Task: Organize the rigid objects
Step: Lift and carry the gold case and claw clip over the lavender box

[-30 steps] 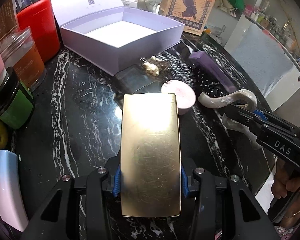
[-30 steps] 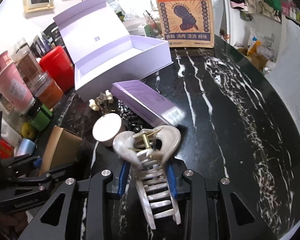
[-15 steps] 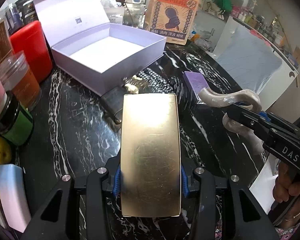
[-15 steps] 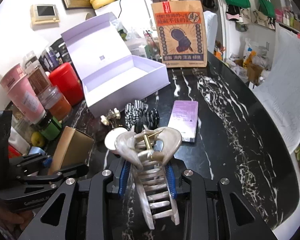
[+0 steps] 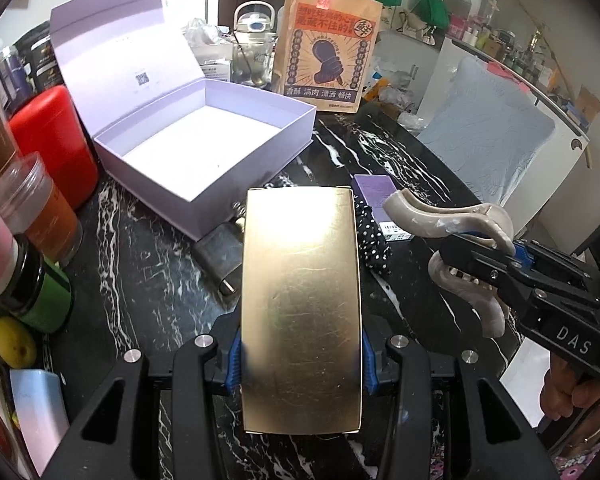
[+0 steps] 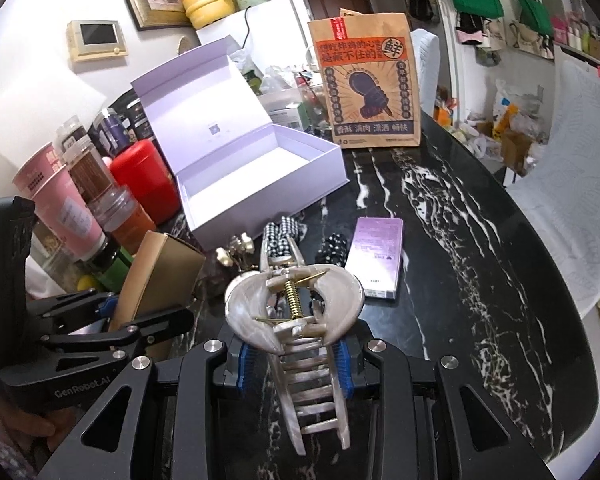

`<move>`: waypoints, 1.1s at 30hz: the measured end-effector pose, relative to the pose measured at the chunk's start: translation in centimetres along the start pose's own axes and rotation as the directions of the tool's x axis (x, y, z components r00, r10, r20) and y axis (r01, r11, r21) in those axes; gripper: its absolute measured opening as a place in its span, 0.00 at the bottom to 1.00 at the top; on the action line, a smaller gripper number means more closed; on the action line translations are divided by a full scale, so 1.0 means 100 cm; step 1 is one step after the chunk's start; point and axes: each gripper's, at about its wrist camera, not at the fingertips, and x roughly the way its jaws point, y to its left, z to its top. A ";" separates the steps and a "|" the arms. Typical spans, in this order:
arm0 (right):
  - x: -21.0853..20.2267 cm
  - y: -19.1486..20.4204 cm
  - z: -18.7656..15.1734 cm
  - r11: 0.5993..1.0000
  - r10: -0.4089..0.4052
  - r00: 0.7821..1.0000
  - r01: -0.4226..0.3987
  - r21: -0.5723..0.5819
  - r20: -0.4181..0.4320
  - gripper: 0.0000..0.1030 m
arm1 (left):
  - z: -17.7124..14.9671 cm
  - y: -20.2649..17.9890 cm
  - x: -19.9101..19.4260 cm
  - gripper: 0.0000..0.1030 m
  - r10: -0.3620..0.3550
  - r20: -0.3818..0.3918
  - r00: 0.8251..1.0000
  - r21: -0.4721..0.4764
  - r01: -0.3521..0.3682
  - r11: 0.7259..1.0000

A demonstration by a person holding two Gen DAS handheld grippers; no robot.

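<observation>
Holding a gold case in the left tool and a hair claw in the right tool, both tools hang above the table so these 2 things can go into the open purple box near its back edge.

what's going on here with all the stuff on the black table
A person is tidying small items with a handheld gripper in each hand. The left gripper is clamped on a flat gold case, and the right gripper is clamped on a pearly hair claw clip; both are held above the black marble table. The open lavender box sits empty just ahead. A small purple box and a polka-dot hair tie lie on the table.
</observation>
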 end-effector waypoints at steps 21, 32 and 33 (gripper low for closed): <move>0.017 -0.005 0.040 0.999 0.017 1.000 -0.017 -0.045 0.017 0.31 | 0.054 0.021 0.002 0.43 0.029 0.066 0.997 -0.024 -0.028 0.999; 0.024 0.006 0.078 0.994 0.024 0.998 -0.019 -0.108 0.051 0.31 | 0.089 0.033 -0.002 0.43 0.050 0.122 0.991 -0.013 -0.048 0.999; 0.024 0.008 0.083 0.993 0.023 0.998 -0.016 -0.118 0.057 0.31 | 0.092 0.035 -0.003 0.43 0.050 0.131 0.990 -0.015 -0.049 0.999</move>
